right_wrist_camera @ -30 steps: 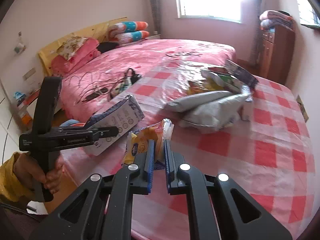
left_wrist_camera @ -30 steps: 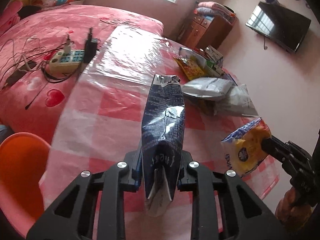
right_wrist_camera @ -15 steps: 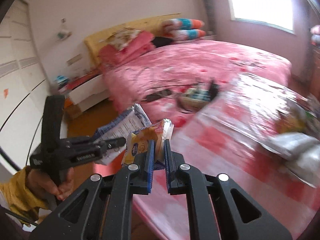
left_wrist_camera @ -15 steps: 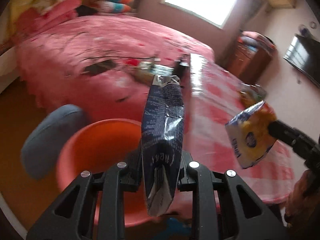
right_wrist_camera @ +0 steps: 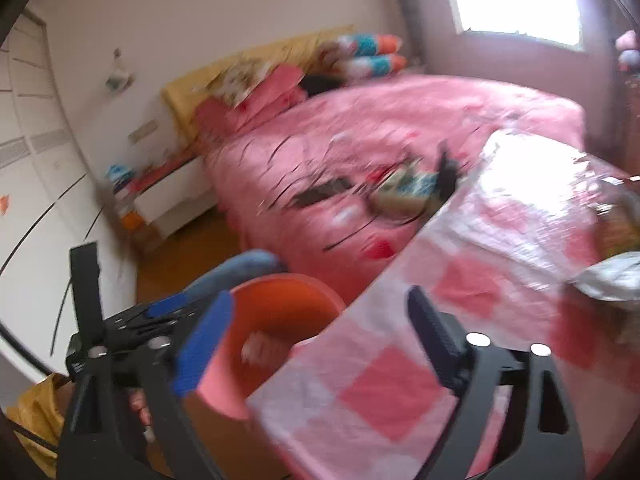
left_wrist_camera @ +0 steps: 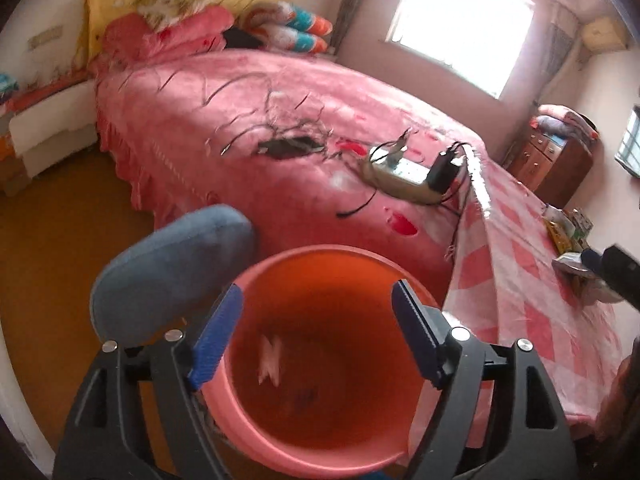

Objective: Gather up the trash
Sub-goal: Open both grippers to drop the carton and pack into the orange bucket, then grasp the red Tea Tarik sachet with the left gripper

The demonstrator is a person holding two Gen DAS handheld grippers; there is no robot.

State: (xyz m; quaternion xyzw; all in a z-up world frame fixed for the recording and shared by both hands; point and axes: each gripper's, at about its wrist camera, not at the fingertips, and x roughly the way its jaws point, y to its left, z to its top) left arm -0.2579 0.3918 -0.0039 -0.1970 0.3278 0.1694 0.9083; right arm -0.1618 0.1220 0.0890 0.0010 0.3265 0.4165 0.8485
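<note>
Left gripper (left_wrist_camera: 316,328) poised above the mouth of an orange-pink bin (left_wrist_camera: 376,260), jaws just sprung apart and nothing between them. Inside the bin, two blurred pieces of trash: a pale wrapper (left_wrist_camera: 270,360) and a darker scrap (left_wrist_camera: 304,396), too smeared to tell which packet is which. Right gripper (right_wrist_camera: 320,336) likewise just opened wide and empty, hanging over the near corner of the table (right_wrist_camera: 400,392), draped in a pink-and-white checked cloth under clear plastic. Seen through the right wrist camera, the same bin tucked against the table's left edge, a pale piece showing in its bowl. Still lying at the table's far right edge: a silver foil bag (right_wrist_camera: 612,276) and further packets (left_wrist_camera: 566,232), yellow and green among them. Just beside the bin's far rim, a rounded blue-grey shape (left_wrist_camera: 168,276), not identifiable. Behind, a bed (left_wrist_camera: 280,120) under a pink cover, strewn with dark cables; a power strip (left_wrist_camera: 400,178) with a black plug near the bed's edge where the table cloth begins. Bright window (left_wrist_camera: 460,24) at the back wall. A hand (right_wrist_camera: 138,408) and yellow sleeve (right_wrist_camera: 36,428) at lower left of the right view, gripping the left tool's handle.
</note>
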